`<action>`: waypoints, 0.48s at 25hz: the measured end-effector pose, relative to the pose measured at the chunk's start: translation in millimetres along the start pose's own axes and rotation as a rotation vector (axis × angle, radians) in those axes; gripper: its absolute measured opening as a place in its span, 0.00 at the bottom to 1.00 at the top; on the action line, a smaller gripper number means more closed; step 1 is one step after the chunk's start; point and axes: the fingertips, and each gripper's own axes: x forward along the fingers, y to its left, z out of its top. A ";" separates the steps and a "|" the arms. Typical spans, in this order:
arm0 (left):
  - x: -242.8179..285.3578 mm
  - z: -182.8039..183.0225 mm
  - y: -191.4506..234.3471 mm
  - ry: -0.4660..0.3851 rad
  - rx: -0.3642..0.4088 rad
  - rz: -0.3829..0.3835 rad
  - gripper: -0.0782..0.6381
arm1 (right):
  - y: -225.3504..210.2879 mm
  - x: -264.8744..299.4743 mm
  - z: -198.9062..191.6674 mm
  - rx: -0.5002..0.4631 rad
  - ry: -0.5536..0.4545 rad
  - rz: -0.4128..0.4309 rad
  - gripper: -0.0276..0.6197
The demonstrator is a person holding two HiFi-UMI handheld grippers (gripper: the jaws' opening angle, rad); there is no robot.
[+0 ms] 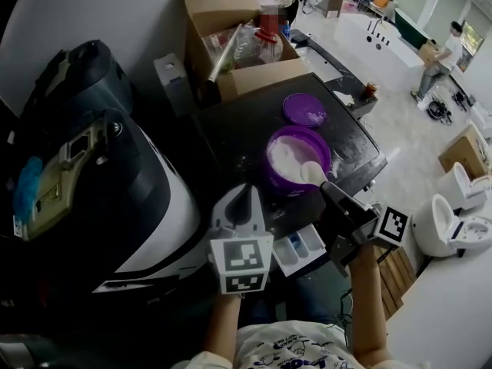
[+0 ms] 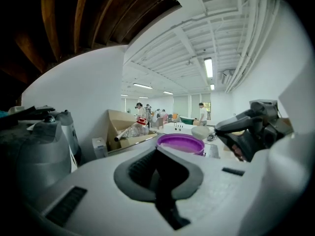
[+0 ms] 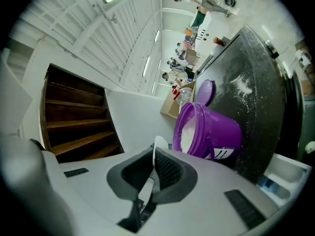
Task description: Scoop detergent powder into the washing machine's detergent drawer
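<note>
A purple tub [image 1: 286, 177] of white powder stands on the dark washing machine top [image 1: 231, 129], with its purple lid [image 1: 304, 109] lying behind it. My right gripper [image 1: 332, 192] is shut on the handle of a white scoop [image 1: 312, 174], whose bowl is at the tub's near rim. In the right gripper view the scoop handle [image 3: 158, 145] sits between the jaws, in front of the tub [image 3: 211, 131]. My left gripper [image 1: 247, 197] is shut and holds nothing, left of the tub [image 2: 180, 143]. The open detergent drawer [image 1: 297, 250] juts out below, between the grippers.
A cardboard box [image 1: 238, 48] of clutter stands at the machine's back left. A dark rounded appliance [image 1: 84, 167] fills the left side. White toilets [image 1: 453, 221] and a bathtub [image 1: 380, 41] stand on the floor to the right, with a person [image 1: 442, 56] beyond.
</note>
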 end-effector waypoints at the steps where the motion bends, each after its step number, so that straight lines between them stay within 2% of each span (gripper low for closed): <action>1: -0.5 -1.0 -1.7 0.001 0.000 -0.005 0.11 | -0.1 -2.8 -0.7 -0.005 -0.003 -0.006 0.07; 12: -3.6 -20.9 -21.6 0.029 -0.011 -0.035 0.11 | -10.0 -28.6 -3.3 -0.014 -0.024 -0.031 0.07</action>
